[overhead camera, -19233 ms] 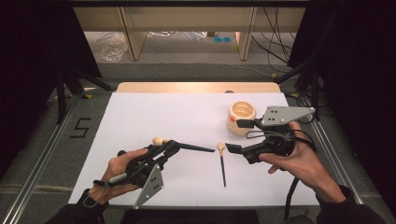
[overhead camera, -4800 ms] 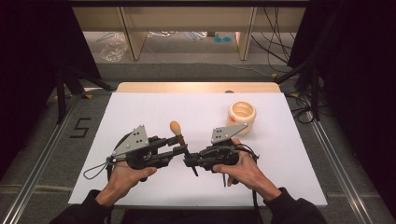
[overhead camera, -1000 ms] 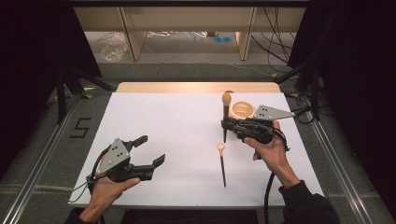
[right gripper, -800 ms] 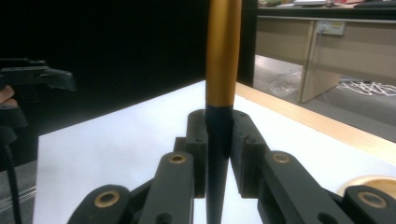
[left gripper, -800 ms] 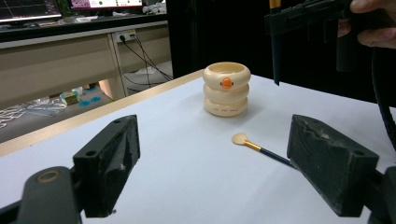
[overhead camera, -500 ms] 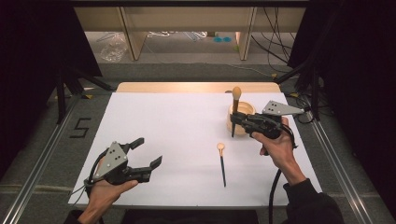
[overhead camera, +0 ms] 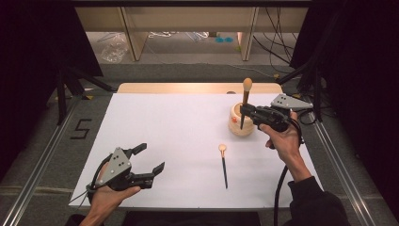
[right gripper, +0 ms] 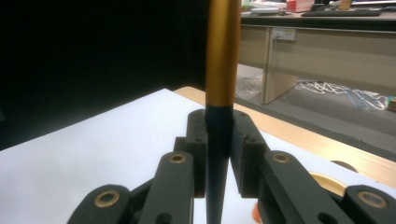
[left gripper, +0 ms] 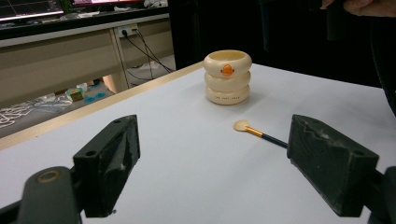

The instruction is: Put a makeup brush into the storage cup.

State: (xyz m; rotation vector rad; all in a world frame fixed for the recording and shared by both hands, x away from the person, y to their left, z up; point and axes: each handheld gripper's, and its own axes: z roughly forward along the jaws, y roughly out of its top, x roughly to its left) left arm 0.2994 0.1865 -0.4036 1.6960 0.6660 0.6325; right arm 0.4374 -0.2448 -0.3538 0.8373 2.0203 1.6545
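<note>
While the right gripper (overhead camera: 248, 113) is clamping a brush (overhead camera: 245, 100) upright, bristles up and handle tip down, that tip is hanging just over the cup (overhead camera: 239, 126) at the far right, so the coming move looks like a straight drop. Nothing is blocking the mouth. A second brush (overhead camera: 223, 162) is lying near the middle, pointing near to far. The left gripper (overhead camera: 147, 157) is resting open and empty, near left, well apart.

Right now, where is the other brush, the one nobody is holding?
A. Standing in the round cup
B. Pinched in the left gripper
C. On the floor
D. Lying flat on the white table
D: the loose brush lies flat on the white table, apart from the cup, while the left gripper is open with nothing between its jaws.
</note>
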